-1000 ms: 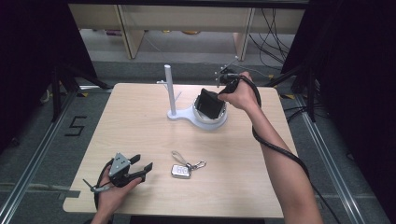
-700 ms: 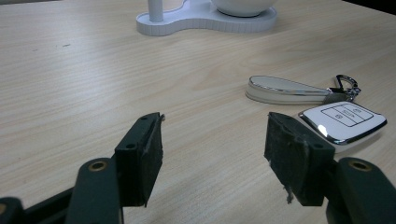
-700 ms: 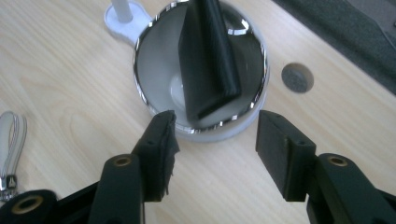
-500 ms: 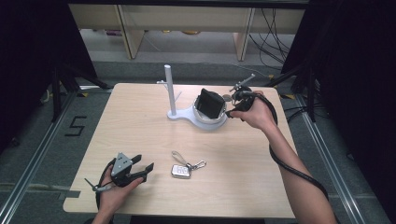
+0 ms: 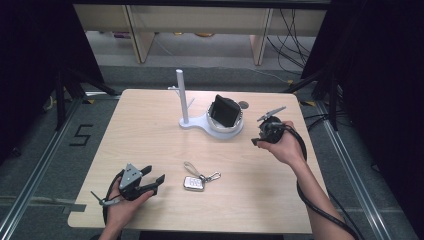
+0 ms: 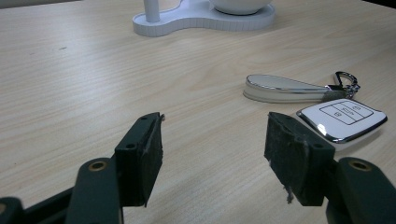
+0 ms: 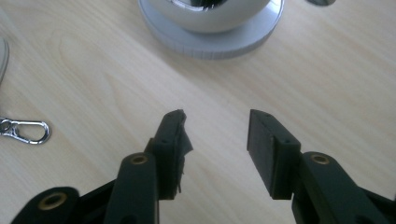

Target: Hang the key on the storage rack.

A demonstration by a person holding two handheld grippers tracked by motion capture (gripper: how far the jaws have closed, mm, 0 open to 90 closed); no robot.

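High view: my left gripper (image 5: 150,181) rests nearest, jaws spread and empty, with the key fob (image 5: 193,183) on the table (image 5: 150,130) just right of it. Farther off, my right gripper (image 5: 256,141), also spread, hovers beside the white stand (image 5: 210,125).

Right gripper (image 7: 215,140): jaws apart, nothing btwn them, just bare wooden table (image 7: 93,84) under the gap. Left pad frayed, a bit of torn lining sticking out on its inner face. Far side, top centre: round white base (image 7: 210,35) w/ a white bowl (image 7: 205,11) sitting on it, cut off by the top edge, well apart from the jaws. Far left, mid-height: silver carabiner clip (image 7: 25,130) lying flat on the table, partly cut off by the left edge.
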